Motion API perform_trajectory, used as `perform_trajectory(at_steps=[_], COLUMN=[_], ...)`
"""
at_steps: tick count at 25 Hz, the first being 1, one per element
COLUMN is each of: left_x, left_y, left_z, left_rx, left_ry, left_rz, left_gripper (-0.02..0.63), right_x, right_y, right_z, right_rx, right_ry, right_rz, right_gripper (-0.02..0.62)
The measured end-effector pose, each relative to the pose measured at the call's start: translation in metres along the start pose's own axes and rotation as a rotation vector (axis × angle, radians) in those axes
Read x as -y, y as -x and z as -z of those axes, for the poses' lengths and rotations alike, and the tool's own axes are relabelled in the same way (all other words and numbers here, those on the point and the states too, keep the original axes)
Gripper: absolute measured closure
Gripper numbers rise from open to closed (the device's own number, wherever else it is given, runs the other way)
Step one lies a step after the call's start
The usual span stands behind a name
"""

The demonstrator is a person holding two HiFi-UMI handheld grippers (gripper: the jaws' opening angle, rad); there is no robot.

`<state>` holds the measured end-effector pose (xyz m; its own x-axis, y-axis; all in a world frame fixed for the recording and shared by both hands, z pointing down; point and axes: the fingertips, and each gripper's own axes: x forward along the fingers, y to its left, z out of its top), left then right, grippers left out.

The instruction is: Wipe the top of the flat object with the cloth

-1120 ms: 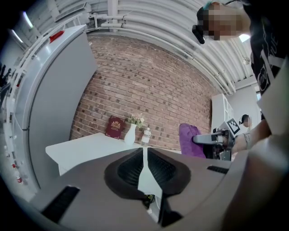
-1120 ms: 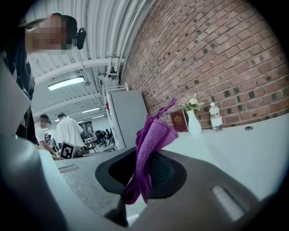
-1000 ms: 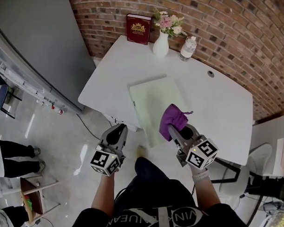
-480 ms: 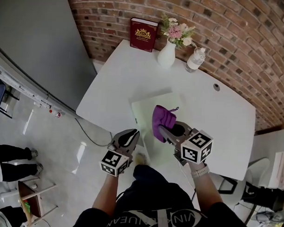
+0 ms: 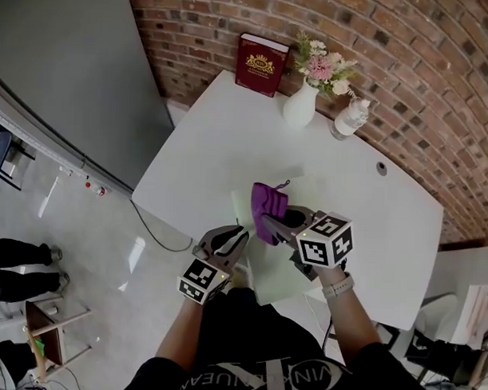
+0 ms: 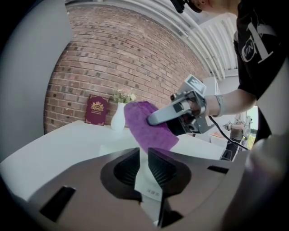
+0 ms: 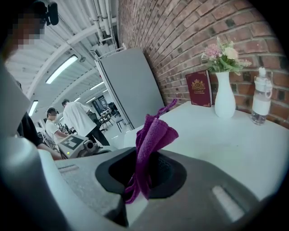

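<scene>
Right gripper (image 5: 268, 223) clamped on cloth (image 5: 268, 201), over board (image 5: 275, 271) at table (image 5: 214, 141) near edge. Left gripper (image 5: 234, 238) pinching board edge. Risk: my thin pinch slips under wiping push, board slides off.

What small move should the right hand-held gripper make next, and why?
Probably lower the cloth onto the board: the right hand-held gripper pinches it above the board, seemingly not touching, while the left hand-held gripper clamps the board's edge.
</scene>
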<state>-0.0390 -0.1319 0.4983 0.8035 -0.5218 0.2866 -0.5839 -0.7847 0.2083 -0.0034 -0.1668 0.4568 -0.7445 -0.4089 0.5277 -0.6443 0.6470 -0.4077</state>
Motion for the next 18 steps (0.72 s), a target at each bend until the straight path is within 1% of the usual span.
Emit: perform_trajectory(at_steps=[3, 5, 6, 7, 8, 10, 13, 14, 16, 18], left_x=[0.021, 0.029, 0.031, 0.03, 0.028, 0.022, 0.015, 0.014, 0.016, 0.024], left_y=[-0.006, -0.011, -0.013, -0.015, -0.016, -0.016, -0.016, -0.016, -0.017, -0.02], left_z=[0.007, 0.011, 0.012, 0.013, 0.014, 0.014, 0.015, 0.016, 0.017, 0.021], left_rx=[-0.051, -0.079, -0.088, -0.095, -0.1, -0.099, -0.099, -0.103, -0.12, -0.152], left_ry=[-0.073, -0.103, -0.112, -0.122, -0.131, -0.135, -0.129, -0.136, -0.173, -0.227], left_rz=[0.076, 0.119, 0.13, 0.131, 0.123, 0.101, 0.078, 0.075, 0.087, 0.121], left_gripper=[0.571, 0.556, 0.503, 0.467, 0.466, 0.47, 0.55, 0.559, 0.563, 0.563], right_x=[0.004, 0.009, 0.011, 0.012, 0.013, 0.012, 0.013, 0.015, 0.023, 0.029], right_y=[-0.019, -0.032, -0.039, -0.045, -0.052, -0.061, -0.069, -0.071, -0.074, -0.075], right_z=[-0.001, -0.003, -0.004, -0.004, -0.003, 0.0, 0.004, 0.006, 0.009, 0.012], right_rx=[-0.052, -0.086, -0.104, -0.125, -0.148, -0.189, -0.235, -0.251, -0.286, -0.317], right_ry=[-0.026, -0.029, -0.026, -0.025, -0.029, -0.051, -0.083, -0.072, 0.002, 0.093], right_rz=[-0.019, -0.024, -0.026, -0.03, -0.038, -0.064, -0.096, -0.089, -0.036, 0.023], right_gripper=[0.531, 0.531, 0.531, 0.531, 0.531, 0.531, 0.531, 0.531, 0.531, 0.531])
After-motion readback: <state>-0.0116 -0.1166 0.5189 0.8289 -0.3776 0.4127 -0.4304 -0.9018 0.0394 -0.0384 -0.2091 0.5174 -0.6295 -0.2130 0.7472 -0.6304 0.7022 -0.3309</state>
